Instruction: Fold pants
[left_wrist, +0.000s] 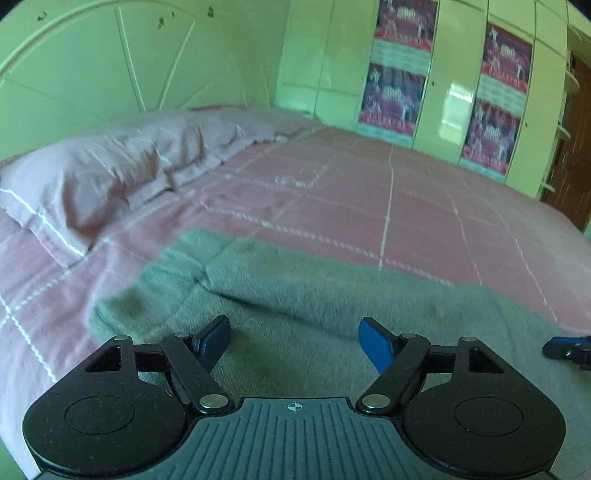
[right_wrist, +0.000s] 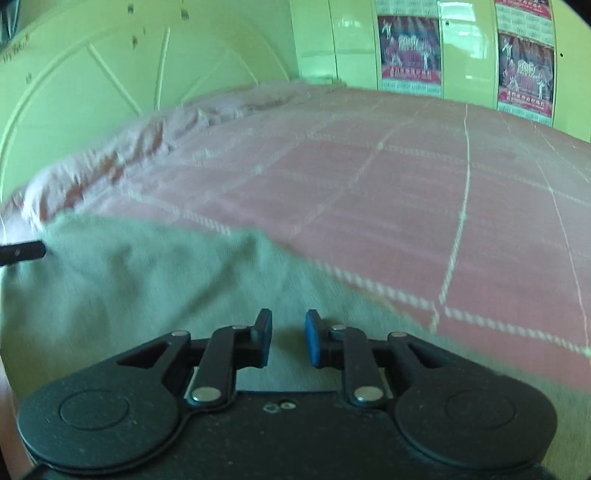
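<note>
Grey-green pants (left_wrist: 295, 291) lie spread on a pink checked bedspread (left_wrist: 369, 199). My left gripper (left_wrist: 295, 339) hangs just above the cloth with its jaws wide apart and nothing between them. In the right wrist view the same pants (right_wrist: 129, 280) fill the lower left. My right gripper (right_wrist: 288, 338) sits over the cloth with a narrow gap between its blue pads, and no cloth shows between them. The right gripper's tip shows at the right edge of the left wrist view (left_wrist: 565, 350). The left gripper's tip shows at the left edge of the right wrist view (right_wrist: 22, 251).
A pink pillow (left_wrist: 103, 184) lies at the head of the bed on the left. A pale headboard (left_wrist: 110, 62) stands behind it. A wardrobe (left_wrist: 454, 85) with posters on it stands beyond the far side. The bedspread (right_wrist: 406, 192) stretches away to the right.
</note>
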